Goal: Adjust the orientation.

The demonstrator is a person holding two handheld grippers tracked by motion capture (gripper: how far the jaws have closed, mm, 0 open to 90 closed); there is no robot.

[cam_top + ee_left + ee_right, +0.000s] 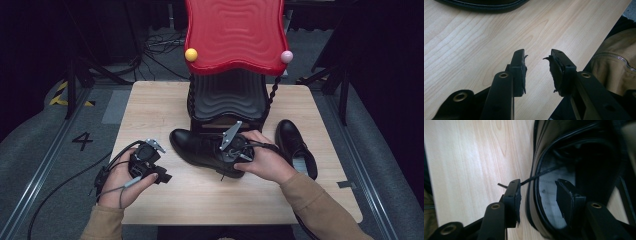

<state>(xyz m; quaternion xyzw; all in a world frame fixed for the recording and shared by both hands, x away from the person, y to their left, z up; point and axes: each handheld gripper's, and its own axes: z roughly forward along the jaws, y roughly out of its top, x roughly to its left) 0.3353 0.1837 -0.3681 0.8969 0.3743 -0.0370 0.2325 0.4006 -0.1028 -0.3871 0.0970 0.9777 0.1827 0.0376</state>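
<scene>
Shoe: a black leather shoe [205, 150] is laid on its side at the middle of the wooden table [150, 110], just in front of the rack.
Lace: a thin black lace [539, 175] is seen running from the shoe's opening past the left jaw tip in the right gripper view.
Surroundings: a second black shoe [295, 145] is set near the table's right edge; a black ribbed rack [227, 95] with a red wavy top [235, 32] is stood right behind the first shoe.
Right gripper [235, 147]: held over the shoe; jaws are parted moderately across the rim, nothing pinched.
Left gripper [150, 165]: held over bare wood near the left edge; jaws are parted, nothing between.
Writing: a "4" [82, 141] is marked on the floor.
</scene>
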